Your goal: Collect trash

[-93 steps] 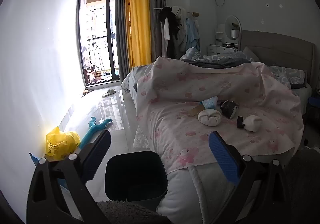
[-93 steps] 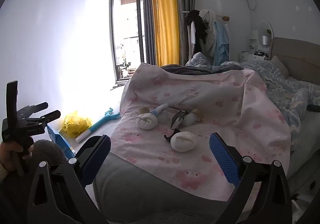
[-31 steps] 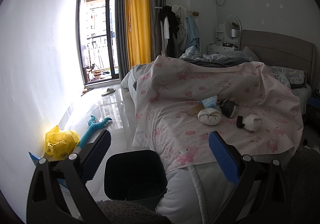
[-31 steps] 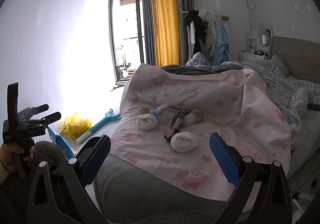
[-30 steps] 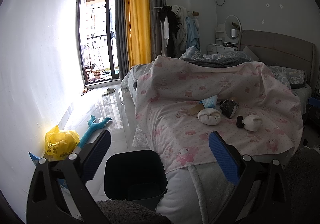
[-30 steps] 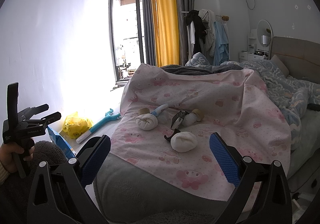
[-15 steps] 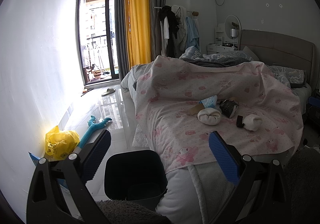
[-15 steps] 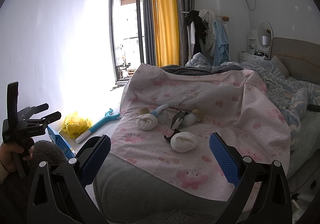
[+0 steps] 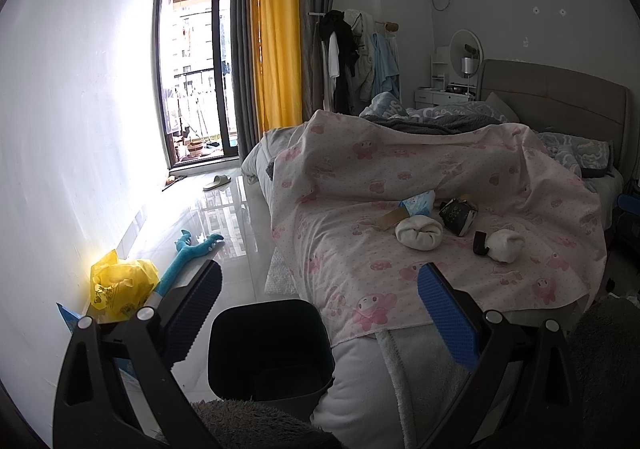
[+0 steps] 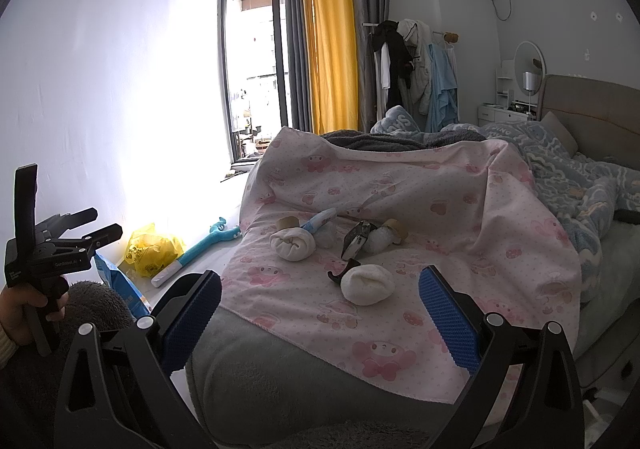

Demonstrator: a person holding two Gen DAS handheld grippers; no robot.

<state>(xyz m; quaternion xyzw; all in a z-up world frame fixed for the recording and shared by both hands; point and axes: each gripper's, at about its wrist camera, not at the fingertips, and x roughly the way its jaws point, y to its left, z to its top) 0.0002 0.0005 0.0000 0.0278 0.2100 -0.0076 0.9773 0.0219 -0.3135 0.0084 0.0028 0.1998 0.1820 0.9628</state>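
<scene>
Trash lies on the pink sheet of the bed: two white wads, a black wrapper, a cardboard roll, a blue-white tube and a clear plastic wad. The same items show in the left wrist view, such as a white wad and the black wrapper. A black bin stands on the floor beside the bed. My left gripper is open above the bin. My right gripper is open, short of the trash.
A yellow bag, a teal toy and a blue pack lie by the left wall. A slipper lies near the balcony door. A clothes rack and a blue duvet are further back.
Nothing has visibly changed beyond a slight drift of the right wrist view.
</scene>
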